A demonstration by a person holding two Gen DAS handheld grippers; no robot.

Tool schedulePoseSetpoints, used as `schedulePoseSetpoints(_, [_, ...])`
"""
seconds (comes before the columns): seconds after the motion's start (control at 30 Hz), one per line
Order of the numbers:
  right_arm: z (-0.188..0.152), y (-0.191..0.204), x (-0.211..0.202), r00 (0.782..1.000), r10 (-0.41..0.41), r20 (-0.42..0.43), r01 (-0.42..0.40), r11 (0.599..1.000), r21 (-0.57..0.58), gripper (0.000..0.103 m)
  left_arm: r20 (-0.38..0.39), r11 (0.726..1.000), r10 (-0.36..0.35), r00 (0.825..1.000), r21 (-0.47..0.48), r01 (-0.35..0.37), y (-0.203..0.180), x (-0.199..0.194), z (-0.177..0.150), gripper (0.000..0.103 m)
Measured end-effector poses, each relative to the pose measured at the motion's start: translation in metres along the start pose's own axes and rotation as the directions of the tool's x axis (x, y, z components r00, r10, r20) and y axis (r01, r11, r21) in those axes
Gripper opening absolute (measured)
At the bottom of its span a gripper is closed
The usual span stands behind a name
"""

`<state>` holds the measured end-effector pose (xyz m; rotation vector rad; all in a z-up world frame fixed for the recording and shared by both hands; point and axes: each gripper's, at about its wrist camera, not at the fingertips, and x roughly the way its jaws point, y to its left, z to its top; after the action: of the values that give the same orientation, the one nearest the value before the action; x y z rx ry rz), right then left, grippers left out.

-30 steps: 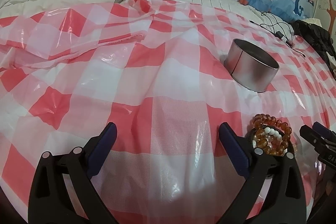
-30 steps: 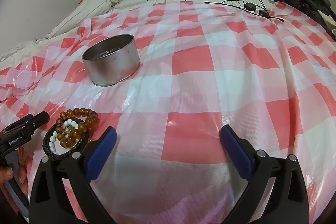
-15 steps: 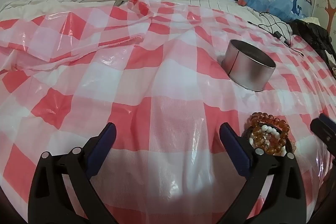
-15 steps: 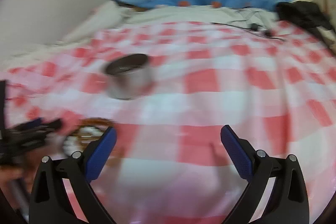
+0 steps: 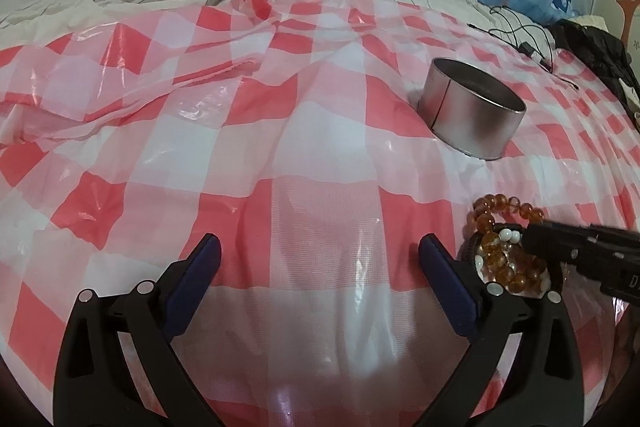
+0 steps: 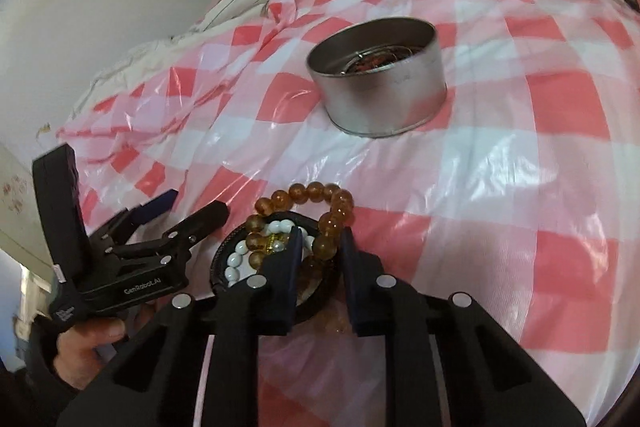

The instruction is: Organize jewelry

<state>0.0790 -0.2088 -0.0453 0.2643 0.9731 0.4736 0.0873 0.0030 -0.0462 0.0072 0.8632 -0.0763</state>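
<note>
Lying at lower centre of the right wrist view, a heap of bracelets [image 6: 280,247] is straddled by the right gripper [image 6: 320,247], whose jaws are narrowed around an amber bead bracelet [image 6: 328,211]; whether the beads are actually pinched cannot be told. At least three pieces are counted: two amber strands, one white bead strand [image 6: 240,255], all on a dark round ring [image 6: 218,259]. One metal tin [image 6: 380,83] is seen above centre on the checked plastic sheet [image 6: 520,187], something reddish inside. The left gripper [image 5: 320,259] is spread wide and holds nothing, the heap just right of its right finger.
</note>
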Motion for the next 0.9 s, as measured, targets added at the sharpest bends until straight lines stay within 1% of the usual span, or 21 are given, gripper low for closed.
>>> schedulePoseSetpoints(0.07, [0.003, -0.004, -0.008, 1.000, 0.007, 0.026, -0.008, 1.000, 0.015, 0.020, 0.001, 1.000, 0.000, 1.000, 0.015, 0.000, -0.003, -0.001, 0.000, 0.095])
schedulePoseSetpoints(0.1, [0.006, -0.006, -0.011, 0.999, 0.015, 0.041, -0.016, 1.000, 0.026, 0.012, 0.002, 1.000, 0.000, 1.000, 0.024, 0.000, -0.005, -0.001, 0.001, 0.095])
schedulePoseSetpoints(0.17, [0.010, -0.012, -0.023, 0.996, 0.045, 0.080, -0.049, 0.997, 0.054, 0.012, 0.005, 0.999, 0.002, 1.000, 0.047, -0.002, -0.009, -0.002, 0.001, 0.095])
schedulePoseSetpoints(0.3, [0.015, -0.022, -0.038, 0.990, 0.045, 0.136, -0.057, 0.994, 0.088, 0.012, 0.003, 0.997, 0.003, 1.000, 0.078, -0.004, -0.015, -0.002, 0.001, 0.095])
schedulePoseSetpoints(0.4, [0.016, -0.030, -0.043, 0.987, 0.037, 0.157, -0.056, 0.992, 0.114, 0.012, 0.001, 0.996, 0.004, 1.000, 0.086, -0.004, -0.017, -0.002, 0.002, 0.095])
schedulePoseSetpoints(0.6, [0.018, -0.034, -0.054, 0.980, 0.036, 0.197, -0.061, 0.990, 0.126, 0.012, 0.002, 0.996, 0.003, 1.000, 0.086, -0.003, -0.017, -0.002, 0.001, 0.095])
schedulePoseSetpoints(0.73, [0.017, -0.048, -0.059, 0.977, -0.013, 0.214, -0.027, 0.983, 0.181, 0.012, 0.004, 0.996, 0.001, 1.000, 0.092, -0.001, -0.017, -0.003, 0.002, 0.095])
schedulePoseSetpoints(0.83, [0.013, -0.068, -0.058, 0.976, -0.039, 0.214, -0.018, 0.965, 0.260, 0.012, 0.022, 0.995, -0.041, 0.999, 0.094, 0.039, -0.016, -0.008, 0.003, 0.095])
schedulePoseSetpoints(0.9, [0.011, -0.076, -0.057, 0.977, -0.056, 0.208, -0.007, 0.956, 0.292, 0.012, 0.055, 0.991, -0.094, 0.994, 0.102, 0.089, -0.016, -0.016, 0.004, 0.095])
